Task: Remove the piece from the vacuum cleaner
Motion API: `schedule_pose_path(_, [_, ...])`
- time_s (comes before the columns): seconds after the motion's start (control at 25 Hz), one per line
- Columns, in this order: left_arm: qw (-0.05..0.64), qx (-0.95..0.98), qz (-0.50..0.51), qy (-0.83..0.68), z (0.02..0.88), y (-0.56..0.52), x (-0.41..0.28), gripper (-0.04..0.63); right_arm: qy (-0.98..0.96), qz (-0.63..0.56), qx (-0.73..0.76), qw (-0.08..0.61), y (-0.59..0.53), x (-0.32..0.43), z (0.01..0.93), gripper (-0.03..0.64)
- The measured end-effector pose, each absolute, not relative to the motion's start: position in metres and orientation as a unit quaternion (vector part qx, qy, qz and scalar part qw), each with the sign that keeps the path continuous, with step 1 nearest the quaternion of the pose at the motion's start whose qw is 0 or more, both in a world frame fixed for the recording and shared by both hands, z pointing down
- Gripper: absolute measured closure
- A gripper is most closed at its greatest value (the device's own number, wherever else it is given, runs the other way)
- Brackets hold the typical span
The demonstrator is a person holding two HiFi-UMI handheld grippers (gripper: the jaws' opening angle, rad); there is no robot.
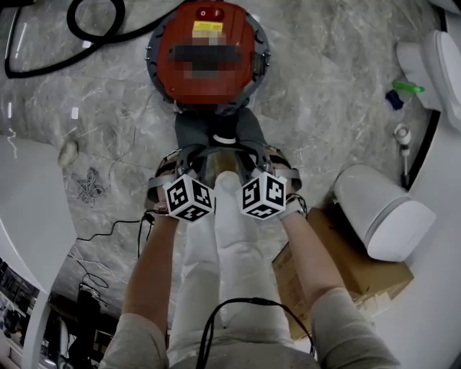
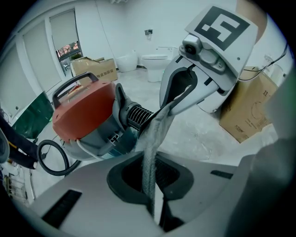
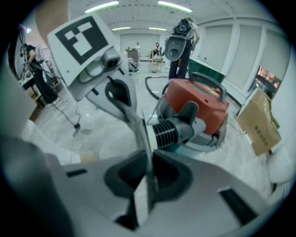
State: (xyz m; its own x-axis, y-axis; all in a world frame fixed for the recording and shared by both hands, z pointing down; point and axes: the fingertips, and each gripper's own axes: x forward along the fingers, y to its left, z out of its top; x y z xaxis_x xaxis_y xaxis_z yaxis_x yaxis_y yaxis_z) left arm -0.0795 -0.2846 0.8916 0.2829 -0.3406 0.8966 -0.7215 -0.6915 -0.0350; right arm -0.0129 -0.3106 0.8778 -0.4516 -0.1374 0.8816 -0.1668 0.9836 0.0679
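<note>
A red canister vacuum cleaner (image 1: 205,58) stands on the marble floor ahead of me, its ribbed grey port (image 2: 136,115) turned toward me. A grey fabric piece (image 2: 150,157) runs from that port back into both grippers. My left gripper (image 1: 196,160) is shut on one edge of the fabric piece (image 3: 138,129), which runs straight into its jaws in the left gripper view. My right gripper (image 1: 253,158) is shut on the other edge, close beside the left one. In the head view the two marker cubes hide most of the piece.
A cardboard box (image 1: 346,267) lies at my right. A white lidded bin (image 1: 382,212) stands beside it. A black hose (image 1: 94,21) loops at the far left, and thin cables (image 1: 90,184) trail on the floor. People stand far behind the vacuum (image 3: 182,41).
</note>
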Motion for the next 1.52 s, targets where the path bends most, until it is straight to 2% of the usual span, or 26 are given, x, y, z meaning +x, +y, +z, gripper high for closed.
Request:
schedule_pose_path(0.28, [0.241, 0.778, 0.464, -0.348, 0.898, -0.285, -0.078, 0.561, -0.850, 0.037, 0.105, 0.515, -0.310, -0.014, 0.885, 0.572])
schedule_pose_path(0.76, [0.222, 0.771, 0.495, -0.333, 0.890, -0.254, -0.087, 0.561, -0.848, 0.025, 0.089, 0.521, -0.268, -0.014, 0.877, 0.572])
schedule_pose_path(0.92, [0.240, 0.766, 0.485, -0.347, 0.881, -0.230, -0.088, 0.561, -0.852, 0.030, 0.089, 0.514, -0.245, -0.017, 0.865, 0.572])
schedule_pose_path(1.16, [0.251, 0.767, 0.458, -0.372, 0.849, -0.201, -0.095, 0.561, -0.862, 0.011, 0.069, 0.502, -0.221, -0.027, 0.829, 0.572])
schedule_pose_path(1.52, [0.214, 0.788, 0.418, -0.399, 0.760, -0.191, -0.101, 0.561, -0.876, -0.003, 0.090, 0.474, -0.208, -0.034, 0.733, 0.572])
